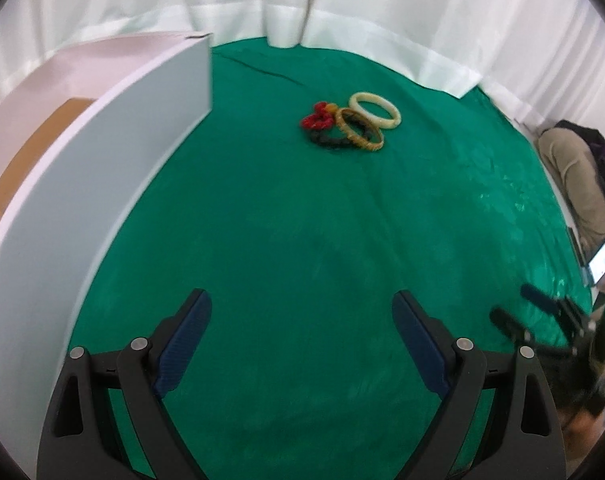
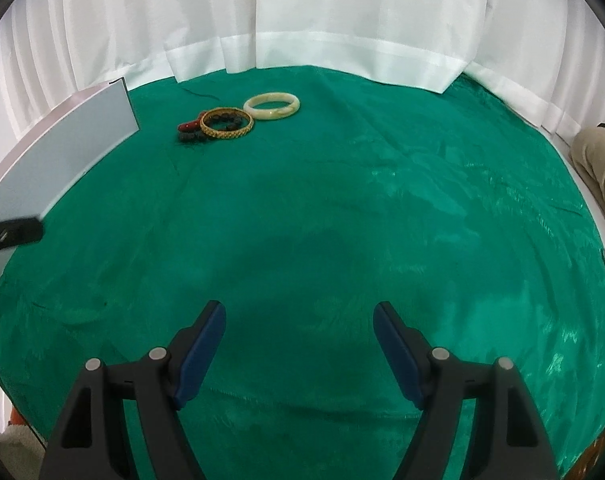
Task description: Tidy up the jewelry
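Bangles — cream (image 2: 272,106), gold (image 2: 226,123), dark beads (image 2: 190,135), red (image 2: 188,124) — clustered far across the green surface (image 2: 342,220), near the white box (image 1: 102,152). Left gripper (image 1: 302,344) and right gripper (image 2: 300,350): fingers apart, empty. Approach low; pinch one rim only — cream lies clearest.

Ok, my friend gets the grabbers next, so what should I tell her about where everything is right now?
Left gripper: open, holding nothing, above the green cloth.
Right gripper: open, holding nothing too.
The jewelry sits in a little pile at the far side: cream bangle, gold bangle lying on the dark bead bracelet, red bead bracelet beside them.
White box stands open on the left.
Done: nothing moved into the box that can be seen.
Left: pick up each piece and put it away.
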Motion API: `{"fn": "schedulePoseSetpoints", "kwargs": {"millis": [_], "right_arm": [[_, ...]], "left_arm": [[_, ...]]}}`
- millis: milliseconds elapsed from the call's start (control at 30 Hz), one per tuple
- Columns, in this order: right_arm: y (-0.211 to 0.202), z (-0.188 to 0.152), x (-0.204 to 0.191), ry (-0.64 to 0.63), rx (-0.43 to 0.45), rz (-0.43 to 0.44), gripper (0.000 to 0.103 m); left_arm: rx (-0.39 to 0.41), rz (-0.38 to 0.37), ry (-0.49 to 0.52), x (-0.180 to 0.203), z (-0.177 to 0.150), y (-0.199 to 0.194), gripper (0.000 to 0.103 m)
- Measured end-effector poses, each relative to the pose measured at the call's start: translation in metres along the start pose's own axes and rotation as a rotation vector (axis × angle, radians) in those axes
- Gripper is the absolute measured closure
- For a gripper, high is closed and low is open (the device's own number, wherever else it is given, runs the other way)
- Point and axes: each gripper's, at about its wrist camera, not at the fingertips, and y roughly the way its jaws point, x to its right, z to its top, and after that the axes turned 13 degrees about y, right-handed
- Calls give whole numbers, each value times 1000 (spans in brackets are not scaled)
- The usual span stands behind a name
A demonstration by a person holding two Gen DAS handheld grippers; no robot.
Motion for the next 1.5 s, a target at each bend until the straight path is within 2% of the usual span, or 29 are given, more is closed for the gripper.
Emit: {"fn": "schedulePoseSetpoints", "kwargs": {"millis": [200,333,433,667,733,867,933,1033,1167,1200,1267,1300,1333,1500], "right_arm": [[-9,-4,1,24,4,23,25],[-16,-8,-1,20,8,37,25],[-22,-12,0,25,12,46,25],[-26,-17,5,44,5,62,25],[-26,-18,7,52,1,65,25],[-25,-18,11,67,0,68,25],[-25,-18,11,73,-1,72,25],[-26,-18,10,76,4,78,25],[-29,-20,8,65,5,87,25],[-29,-21,7,62,6,87,25],[-29,-21,6,62,5,87,25],[-29,-21,6,63,4,88,25],[-30,-21,6,65,3,88,25],[-30,-21,5,65,6,91,25]], "left_arm": [[42,-16,14,-3,73,42,10],[70,43,63,0,127,76,10],[45,69,121,4,155,108,10],[-36,105,84,-8,159,163,10],[-18,148,114,-7,154,167,9],[-10,131,146,-6,151,166,10],[3,127,157,-9,149,162,25],[8,129,137,-16,149,158,39],[20,156,119,-20,143,155,39],[23,156,124,-18,140,154,43],[31,137,150,-11,136,153,63],[31,132,175,-6,134,151,78],[31,128,195,-3,131,148,85],[38,105,286,11,99,127,86]]}}
